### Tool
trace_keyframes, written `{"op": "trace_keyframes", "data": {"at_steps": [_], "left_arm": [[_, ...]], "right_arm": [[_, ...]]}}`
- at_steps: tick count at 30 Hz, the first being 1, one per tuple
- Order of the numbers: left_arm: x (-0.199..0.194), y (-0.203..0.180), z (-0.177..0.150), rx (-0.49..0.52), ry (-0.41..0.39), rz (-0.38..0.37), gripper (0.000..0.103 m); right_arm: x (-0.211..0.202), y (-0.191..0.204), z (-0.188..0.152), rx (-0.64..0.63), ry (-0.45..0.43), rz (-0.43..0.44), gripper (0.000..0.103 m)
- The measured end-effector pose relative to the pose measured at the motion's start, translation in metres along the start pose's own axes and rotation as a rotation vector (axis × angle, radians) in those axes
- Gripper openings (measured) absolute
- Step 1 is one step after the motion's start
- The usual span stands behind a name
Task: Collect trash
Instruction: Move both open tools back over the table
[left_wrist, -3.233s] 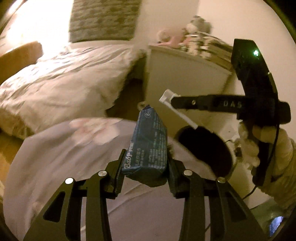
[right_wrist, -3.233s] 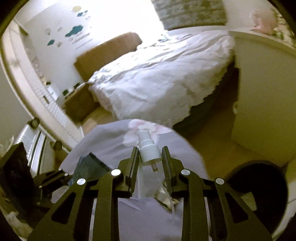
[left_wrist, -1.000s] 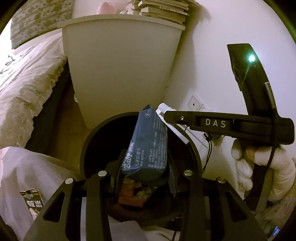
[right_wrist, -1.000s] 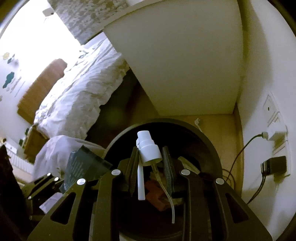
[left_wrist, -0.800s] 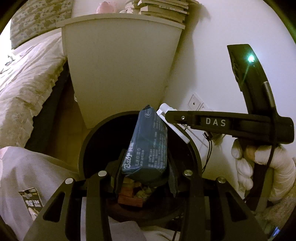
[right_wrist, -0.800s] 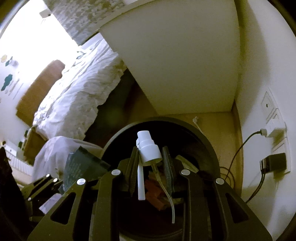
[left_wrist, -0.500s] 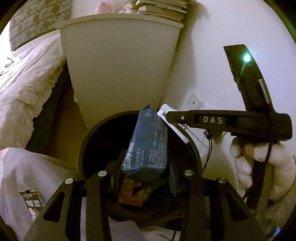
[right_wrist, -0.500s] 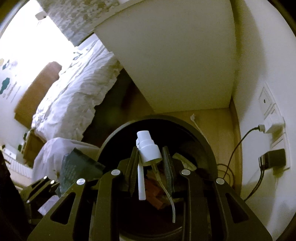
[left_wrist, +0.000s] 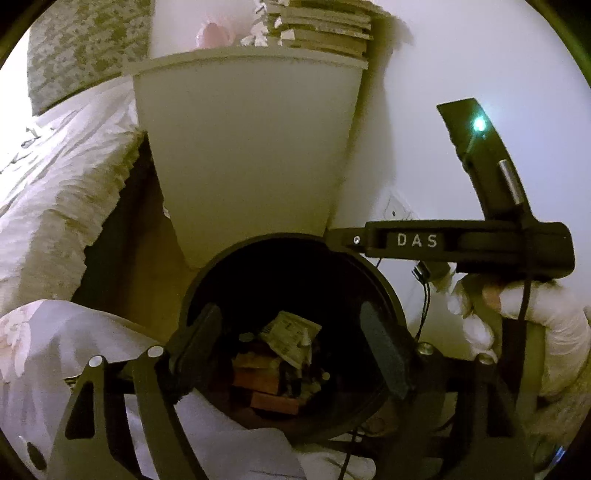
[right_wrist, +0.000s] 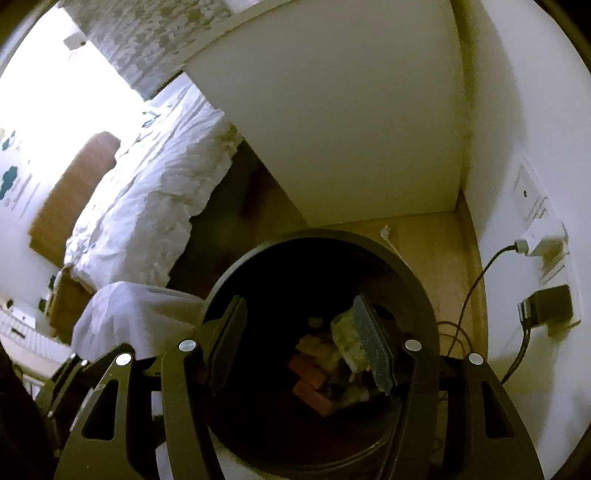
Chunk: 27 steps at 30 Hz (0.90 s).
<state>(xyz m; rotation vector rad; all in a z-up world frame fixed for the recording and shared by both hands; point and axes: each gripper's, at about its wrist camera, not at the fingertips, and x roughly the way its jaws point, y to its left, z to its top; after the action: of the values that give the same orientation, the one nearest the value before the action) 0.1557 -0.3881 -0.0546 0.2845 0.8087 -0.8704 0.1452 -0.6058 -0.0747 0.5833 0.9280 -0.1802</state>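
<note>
A round black trash bin (left_wrist: 384, 280) (right_wrist: 413, 280) stands on the floor under both grippers, with crumpled wrappers (left_wrist: 291, 334) and reddish scraps (right_wrist: 314, 384) inside. My left gripper (left_wrist: 291, 347) hangs over the bin's mouth; its jaws are opening and nothing is between them. My right gripper (right_wrist: 299, 343) is over the same bin, its jaws are opening too and hold nothing. In the left wrist view the right gripper's black body marked DAS (left_wrist: 461, 243) reaches in from the right, held by a gloved hand (left_wrist: 532, 325). The dark wipes pack and the white spray pump cannot be made out among the trash.
A white cabinet (left_wrist: 247, 155) (right_wrist: 351, 122) stands just behind the bin, with books stacked on top. A bed with pale covers (left_wrist: 55, 199) (right_wrist: 155, 199) lies to the left. Wall sockets with a plug and black adapter (right_wrist: 546, 306) and cables are right of the bin. A pale cloth (left_wrist: 55, 354) lies at lower left.
Both grippers have opened over the bin. The wipes pack is gone from the left jaws and the spray pump from the right jaws; both have dropped out of sight.
</note>
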Motion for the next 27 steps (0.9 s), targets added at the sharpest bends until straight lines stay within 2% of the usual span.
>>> {"op": "trace_keyframes", "data": {"at_steps": [8,11,16,27], "left_arm": [[-0.022,0.022,-0.014,-0.057,-0.019,0.045,0.078],[-0.031,0.039,-0.025,-0.094,-0.023,0.080,0.079],[-0.050,0.075,-0.043,-0.179,-0.039,0.158,0.088],[-0.092,0.165,-0.102,-0.384,-0.044,0.370,0.088]], "right_arm": [[0.004,0.044,-0.003,-0.088,0.018,0.046,0.061],[0.007,0.068,-0.010,-0.138,0.023,0.065,0.070],[0.018,0.111,-0.021,-0.225,0.057,0.110,0.070],[0.042,0.177,-0.048,-0.358,0.124,0.149,0.070]]}}
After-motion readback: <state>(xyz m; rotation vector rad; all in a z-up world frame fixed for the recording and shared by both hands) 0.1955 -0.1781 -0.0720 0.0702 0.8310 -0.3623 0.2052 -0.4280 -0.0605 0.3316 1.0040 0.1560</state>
